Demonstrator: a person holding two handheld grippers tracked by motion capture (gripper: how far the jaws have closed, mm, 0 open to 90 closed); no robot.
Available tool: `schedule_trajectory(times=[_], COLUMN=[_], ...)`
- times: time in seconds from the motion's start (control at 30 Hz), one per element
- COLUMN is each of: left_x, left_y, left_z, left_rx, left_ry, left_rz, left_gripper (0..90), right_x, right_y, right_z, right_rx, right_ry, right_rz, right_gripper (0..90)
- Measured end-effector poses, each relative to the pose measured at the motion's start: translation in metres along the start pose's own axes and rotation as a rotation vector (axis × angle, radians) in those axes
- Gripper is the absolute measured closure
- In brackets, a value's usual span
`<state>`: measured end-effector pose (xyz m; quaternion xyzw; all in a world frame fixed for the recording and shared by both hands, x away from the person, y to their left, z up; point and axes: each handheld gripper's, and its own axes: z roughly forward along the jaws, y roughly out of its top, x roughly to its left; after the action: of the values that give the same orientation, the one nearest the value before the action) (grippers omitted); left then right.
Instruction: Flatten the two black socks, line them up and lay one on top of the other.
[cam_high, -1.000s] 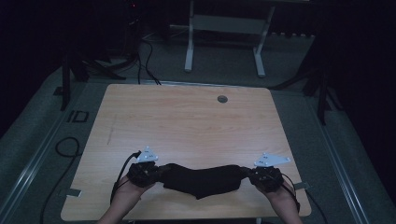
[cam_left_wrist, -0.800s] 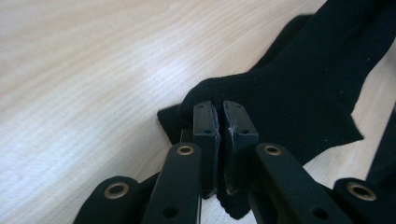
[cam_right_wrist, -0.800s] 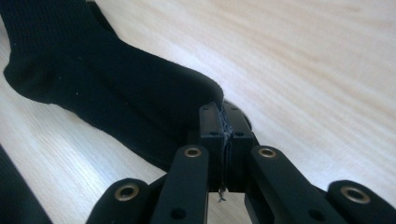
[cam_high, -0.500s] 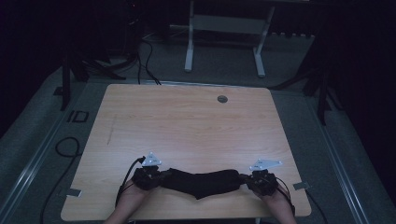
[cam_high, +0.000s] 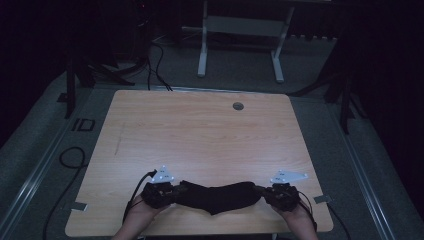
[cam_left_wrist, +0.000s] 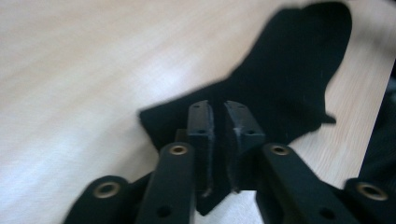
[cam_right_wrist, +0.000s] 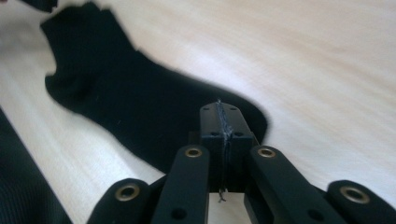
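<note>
From the high view, the black sock (cam_high: 216, 196) lies stretched near the table's (cam_high: 200, 135) front edge, left gripper (cam_high: 165, 192) and right gripper (cam_high: 272, 194) at either end. Left gripper view — jaws pinched on the cuff. Right gripper view — jaws clamped on the toe; flattened, I'd say, folding not begun

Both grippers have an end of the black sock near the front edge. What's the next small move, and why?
Probably ease the ends apart. The left gripper and right gripper pinch the black sock, but its middle bows toward the table edge.
</note>
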<state>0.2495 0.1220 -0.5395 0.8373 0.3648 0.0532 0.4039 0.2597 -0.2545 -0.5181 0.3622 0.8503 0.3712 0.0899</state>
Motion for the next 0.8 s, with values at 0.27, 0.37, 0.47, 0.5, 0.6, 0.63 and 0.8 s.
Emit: schedule_trajectory(times=[0.27, 0.37, 0.47, 0.5, 0.6, 0.63, 0.8], left_x=[0.011, 0.015, 0.021, 0.022, 0.028, 0.030, 0.039], left_y=[-0.009, -0.007, -0.005, -0.004, 0.000, 0.001, 0.006], left_z=[0.024, 0.026, 0.028, 0.029, 0.031, 0.031, 0.035], left_rx=[0.018, 0.002, -0.007, -0.009, -0.010, -0.009, -0.016], left_ry=[0.006, 0.019, 0.015, 0.021, 0.028, 0.026, 0.043], left_rz=[-0.005, 0.018, 0.003, 0.000, -0.012, -0.016, -0.028], left_gripper=[88.1, 88.0, 88.1, 88.1, 88.2, 88.2, 88.1], right_x=[-0.016, -0.021, -0.027, -0.030, -0.037, -0.040, -0.051], right_y=[0.000, 0.007, 0.012, 0.014, 0.021, 0.024, 0.037], right_z=[0.042, 0.046, 0.051, 0.053, 0.059, 0.062, 0.073], right_rx=[0.111, 0.118, 0.111, 0.107, 0.105, 0.105, 0.101], right_ry=[-0.046, -0.058, -0.068, -0.072, -0.069, -0.066, -0.070], right_rz=[-0.034, -0.055, -0.061, -0.063, -0.050, -0.055, -0.039], right_gripper=[89.4, 89.3, 89.3, 89.3, 89.3, 89.3, 89.2])
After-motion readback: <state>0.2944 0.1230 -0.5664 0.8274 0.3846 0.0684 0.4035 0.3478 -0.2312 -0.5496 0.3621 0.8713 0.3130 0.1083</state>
